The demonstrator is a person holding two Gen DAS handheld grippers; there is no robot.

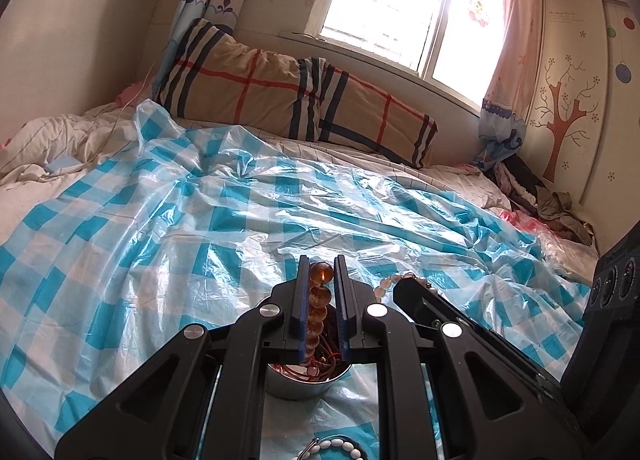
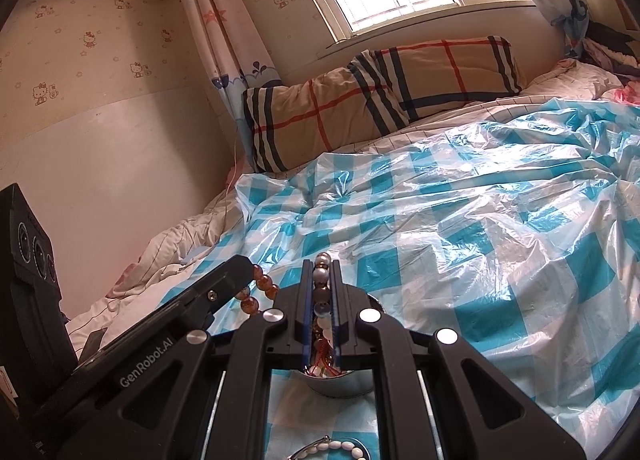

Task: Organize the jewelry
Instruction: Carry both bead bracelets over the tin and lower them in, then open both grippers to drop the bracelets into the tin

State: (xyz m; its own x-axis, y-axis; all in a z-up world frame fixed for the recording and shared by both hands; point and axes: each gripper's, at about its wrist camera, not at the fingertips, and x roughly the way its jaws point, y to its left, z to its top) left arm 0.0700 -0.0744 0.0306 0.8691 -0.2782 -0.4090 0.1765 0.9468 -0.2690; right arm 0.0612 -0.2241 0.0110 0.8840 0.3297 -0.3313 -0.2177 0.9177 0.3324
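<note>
Low centre, the left gripper (image 1: 322, 272) pinches an amber bead bracelet (image 1: 318, 300) above the metal tin (image 1: 308, 384); the right gripper (image 2: 322, 276) clamps grey-white beads (image 2: 322, 292) (both jaws nearly closed).

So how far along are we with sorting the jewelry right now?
Partway. Done: red cords and beads already sit in the metal tin. In hand: the left tongs pinch an amber bead bracelet and the right tongs a grey bead bracelet, both above the tin. Left: a white bead bracelet lies on the checked plastic sheet.
</note>
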